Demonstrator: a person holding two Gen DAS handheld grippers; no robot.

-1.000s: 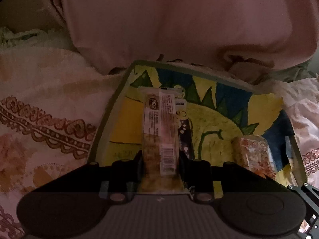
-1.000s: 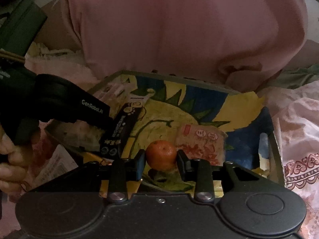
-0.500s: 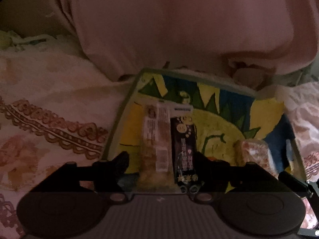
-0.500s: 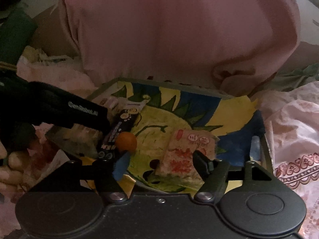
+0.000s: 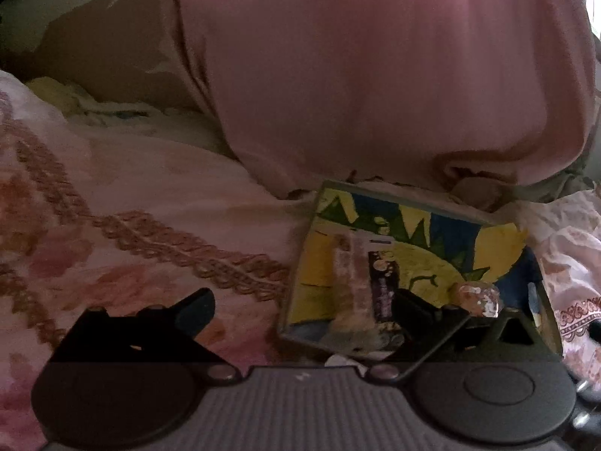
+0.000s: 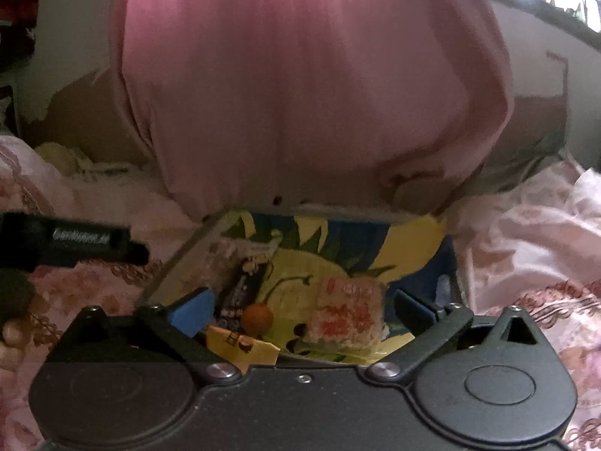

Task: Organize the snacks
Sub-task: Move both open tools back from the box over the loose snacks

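A tray (image 5: pixel 499 240) painted yellow, blue and green lies on the bedspread. On it lie a long clear-wrapped snack bar (image 5: pixel 349 282), a dark-wrapped bar (image 5: pixel 381 289) and a red-and-white packet (image 5: pixel 477 300). My left gripper (image 5: pixel 300 312) hovers over the tray's left edge, its jaws opening wide with nothing between them. In the right wrist view the tray (image 6: pixel 413 248) also holds a small orange mandarin (image 6: pixel 256 318) beside the dark bar (image 6: pixel 240 293) and the packet (image 6: pixel 347 312). My right gripper (image 6: pixel 300 312) is above them, jaws opening, pads touching nothing.
A big pink cushion (image 5: pixel 375 75) rises just behind the tray. The floral bedspread (image 5: pixel 150 225) spreads to the left and right. A yellow paper slip (image 6: pixel 240 345) lies at the tray's near edge. The left gripper's body (image 6: pixel 75 244) and a hand (image 6: pixel 11 334) are at the left.
Both grippers opened and drew back and up. The left let go of the long clear-wrapped bar and shifted left; the right let go of the mandarin, which now rests by the dark bar.
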